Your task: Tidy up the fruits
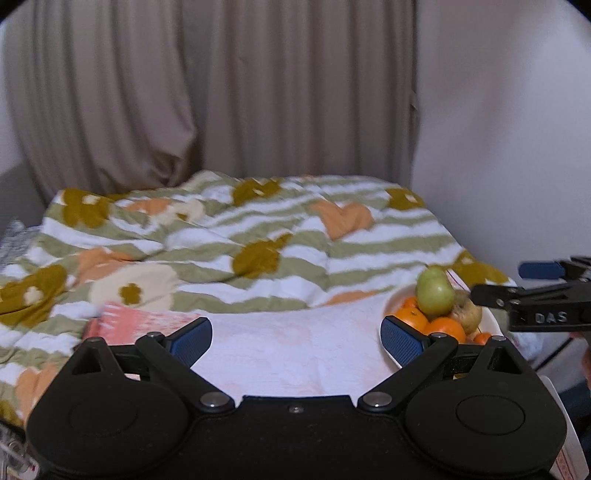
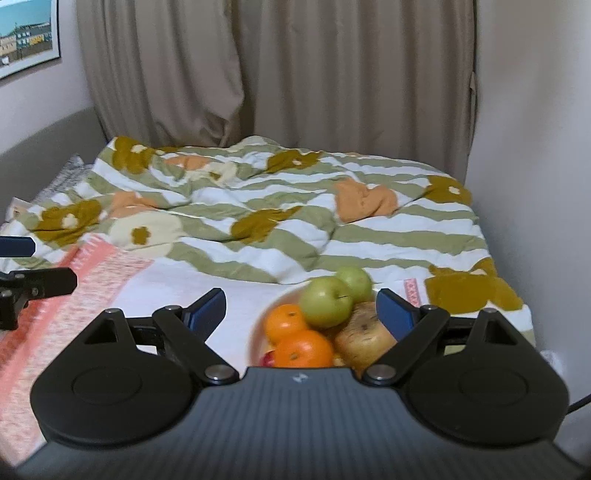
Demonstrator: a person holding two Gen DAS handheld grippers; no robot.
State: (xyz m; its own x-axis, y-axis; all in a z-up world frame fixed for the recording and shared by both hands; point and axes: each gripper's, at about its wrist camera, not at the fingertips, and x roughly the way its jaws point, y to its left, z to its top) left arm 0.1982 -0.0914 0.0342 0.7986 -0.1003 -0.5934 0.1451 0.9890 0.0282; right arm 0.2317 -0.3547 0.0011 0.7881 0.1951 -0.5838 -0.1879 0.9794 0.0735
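A white bowl [image 2: 258,325] on the cloth holds piled fruit: two green apples [image 2: 327,301], two oranges [image 2: 304,349], a brownish pear [image 2: 364,338] and something red low in the bowl. My right gripper [image 2: 301,314] hovers above the bowl, open wide, nothing between its fingers. In the left wrist view the same bowl [image 1: 395,299] sits at the right with a green apple [image 1: 436,291] on top. My left gripper [image 1: 297,334] is open over the bare cloth, left of the bowl, holding nothing. The right gripper's fingers [image 1: 495,295] show at the right edge.
A white cloth with a pink woven border [image 2: 92,273] covers the near surface. Behind it lies a rumpled striped floral duvet [image 2: 266,214]. Beige curtains [image 2: 288,74] and walls close off the back and right side. A framed picture [image 2: 26,33] hangs at upper left.
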